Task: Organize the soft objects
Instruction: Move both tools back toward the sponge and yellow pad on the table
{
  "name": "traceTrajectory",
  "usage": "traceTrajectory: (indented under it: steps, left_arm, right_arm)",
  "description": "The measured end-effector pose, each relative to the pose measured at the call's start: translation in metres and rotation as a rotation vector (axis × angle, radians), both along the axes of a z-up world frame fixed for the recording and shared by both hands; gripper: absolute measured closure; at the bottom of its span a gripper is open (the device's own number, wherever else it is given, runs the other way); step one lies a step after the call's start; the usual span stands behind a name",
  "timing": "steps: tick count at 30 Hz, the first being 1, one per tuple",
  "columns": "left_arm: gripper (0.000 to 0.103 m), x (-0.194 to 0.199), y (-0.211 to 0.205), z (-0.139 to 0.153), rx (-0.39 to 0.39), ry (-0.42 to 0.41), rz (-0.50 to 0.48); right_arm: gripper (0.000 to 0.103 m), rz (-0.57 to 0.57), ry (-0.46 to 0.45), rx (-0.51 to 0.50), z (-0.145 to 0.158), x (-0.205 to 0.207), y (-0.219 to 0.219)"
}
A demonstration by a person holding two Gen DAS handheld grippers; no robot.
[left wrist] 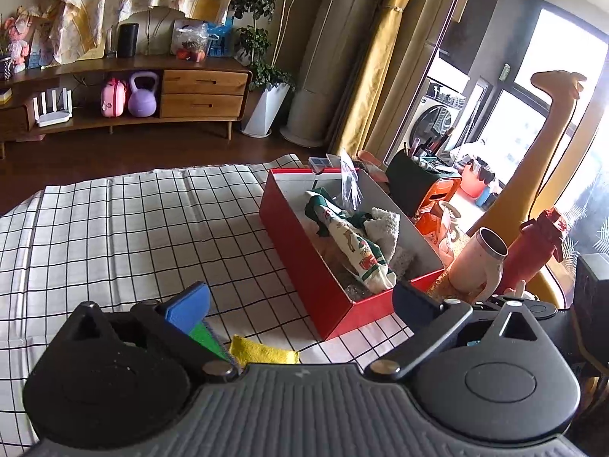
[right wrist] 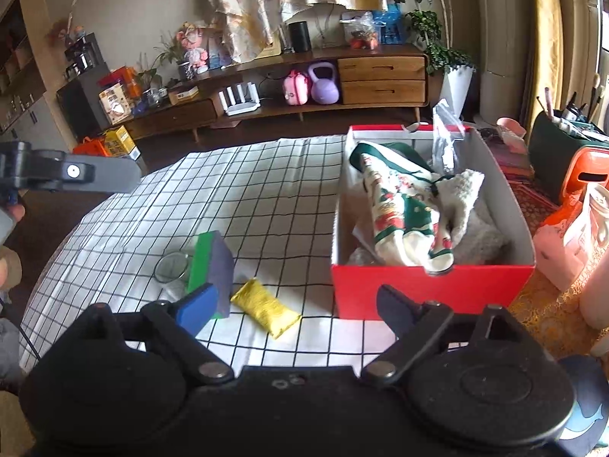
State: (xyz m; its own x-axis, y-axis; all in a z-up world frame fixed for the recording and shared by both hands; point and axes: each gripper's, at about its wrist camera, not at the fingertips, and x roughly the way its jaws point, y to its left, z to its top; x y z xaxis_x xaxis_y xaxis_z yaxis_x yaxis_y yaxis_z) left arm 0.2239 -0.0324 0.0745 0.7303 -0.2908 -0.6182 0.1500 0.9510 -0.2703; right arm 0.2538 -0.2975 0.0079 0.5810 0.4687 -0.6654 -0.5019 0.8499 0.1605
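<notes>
A red box point(right wrist: 430, 289) stands on the checked cloth at the right and holds a patterned sock point(right wrist: 399, 209) and a white fluffy cloth point(right wrist: 462, 198). It also shows in the left wrist view point(left wrist: 304, 262). A green and purple sponge block point(right wrist: 211, 266) and a yellow cloth pad point(right wrist: 266, 308) lie on the cloth left of the box. My right gripper point(right wrist: 297, 308) is open and empty, just above the yellow pad. My left gripper point(left wrist: 300, 304) is open and empty; the yellow pad point(left wrist: 262, 350) and the green block point(left wrist: 207, 337) lie between its fingers, low in that view.
A clear glass point(right wrist: 172, 268) stands beside the sponge block. A white mug point(left wrist: 480, 266), a red bottle point(left wrist: 536, 247) and an orange bag point(left wrist: 434, 194) crowd the right of the box. The checked cloth point(left wrist: 133, 228) stretches to the left.
</notes>
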Motion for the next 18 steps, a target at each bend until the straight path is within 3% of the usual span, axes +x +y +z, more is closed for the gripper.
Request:
traceTrajectory:
  steps: [4, 8, 14, 18]
  left_arm:
    - [0.0, -0.011, 0.014, -0.008, 0.016, -0.004, -0.002]
    - [0.0, -0.006, 0.024, -0.023, 0.024, 0.048, 0.023]
    - [0.0, 0.031, 0.04, -0.053, -0.037, 0.23, 0.078]
    - [0.0, 0.064, 0.044, -0.079, -0.012, 0.356, 0.121]
  right_arm:
    - [0.011, 0.04, -0.001, -0.02, -0.007, -0.008, 0.013]
    - [0.011, 0.087, 0.012, -0.042, -0.018, -0.011, 0.029]
    - [0.012, 0.151, 0.01, -0.121, -0.04, -0.012, 0.057]
    - [0.013, 0.2, 0.015, -0.169, -0.057, -0.007, 0.074]
